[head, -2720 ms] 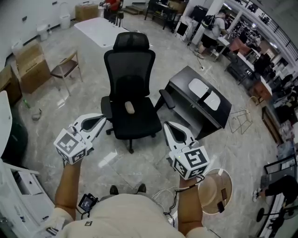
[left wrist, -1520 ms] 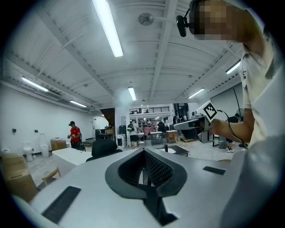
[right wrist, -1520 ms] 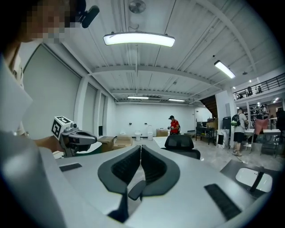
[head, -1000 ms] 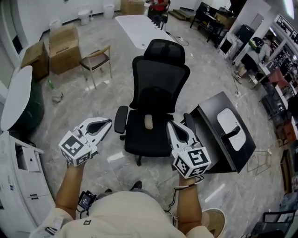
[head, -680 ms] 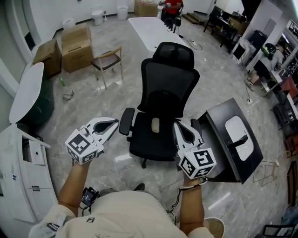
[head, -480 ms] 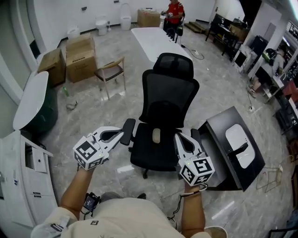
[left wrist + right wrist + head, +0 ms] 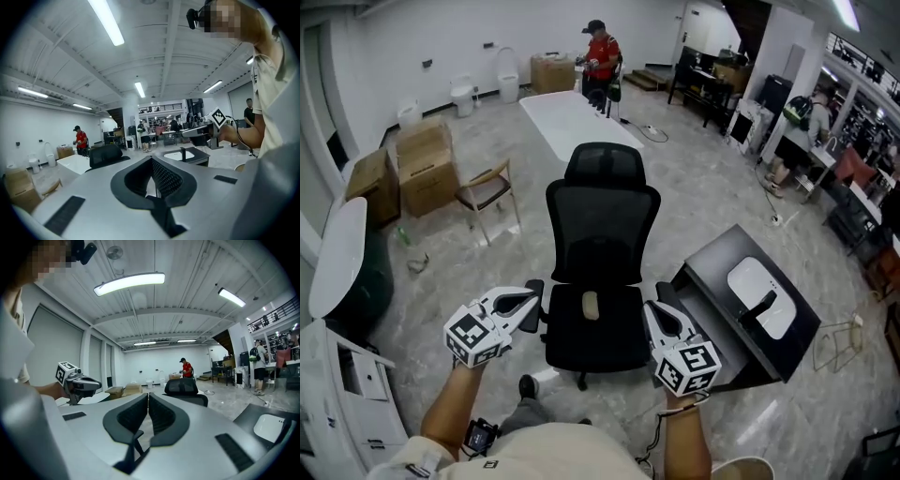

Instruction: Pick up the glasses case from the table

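A small beige oblong thing (image 7: 590, 305), perhaps the glasses case, lies on the seat of a black office chair (image 7: 602, 225). To the right stands a low black table (image 7: 708, 281) with a white oval object (image 7: 752, 281) and a black piece on top. My left gripper (image 7: 532, 300) hovers shut at the chair's left armrest, nothing in it. Just right of the seat, my right gripper (image 7: 649, 307) is shut and empty too. In the left gripper view the jaws (image 7: 151, 160) meet at their tips, and in the right gripper view (image 7: 148, 394) they also touch.
Cardboard boxes (image 7: 422, 164) and a wooden chair (image 7: 487, 192) stand at the left. A long white table (image 7: 567, 122) runs behind the office chair, with a person in red (image 7: 600, 61) at its far end. A round white table (image 7: 337, 253) and white cabinet (image 7: 347, 375) are at my left.
The head view has lifted and shows more of the far room. Both grippers have shifted across the floor beside the chair seat, still shut and empty.
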Available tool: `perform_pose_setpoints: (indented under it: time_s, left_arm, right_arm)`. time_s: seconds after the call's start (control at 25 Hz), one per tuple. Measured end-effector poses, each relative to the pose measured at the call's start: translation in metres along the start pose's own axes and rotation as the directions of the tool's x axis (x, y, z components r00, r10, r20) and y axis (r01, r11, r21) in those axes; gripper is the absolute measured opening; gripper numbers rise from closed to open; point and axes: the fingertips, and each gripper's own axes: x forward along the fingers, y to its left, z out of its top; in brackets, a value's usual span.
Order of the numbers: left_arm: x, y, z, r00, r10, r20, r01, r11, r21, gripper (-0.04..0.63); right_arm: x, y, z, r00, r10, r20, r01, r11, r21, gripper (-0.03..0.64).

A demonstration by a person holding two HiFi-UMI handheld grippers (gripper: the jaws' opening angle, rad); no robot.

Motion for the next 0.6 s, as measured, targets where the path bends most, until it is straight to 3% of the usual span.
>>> perform_pose_setpoints:
  time_s: [0.16, 0.36, 0.6]
  left_arm:
    - [0.030, 0.019, 0.000, 0.998, -0.062, 0.028, 0.062, 0.998, 0.006, 0.014]
    - [0.063, 0.034, -0.011, 0.980, -0.193, 0.048, 0.194, 0.981, -0.026, 0.012]
    - [0.084, 0.078, -0.010, 0.959, -0.262, 0.109, 0.267, 0.963, -0.031, 0.012]
  right_arm:
    - [0.013, -0.010, 0.006, 0.999, -0.052, 0.012, 0.052, 0.999, -0.014, 0.023]
    - [0.017, -0.019, -0.001, 0.984, -0.175, -0.027, 0.175, 0.985, 0.001, 0.024]
    - [0.051, -0.015, 0.016, 0.967, -0.253, -0.036, 0.251, 0.967, -0.041, 0.025]
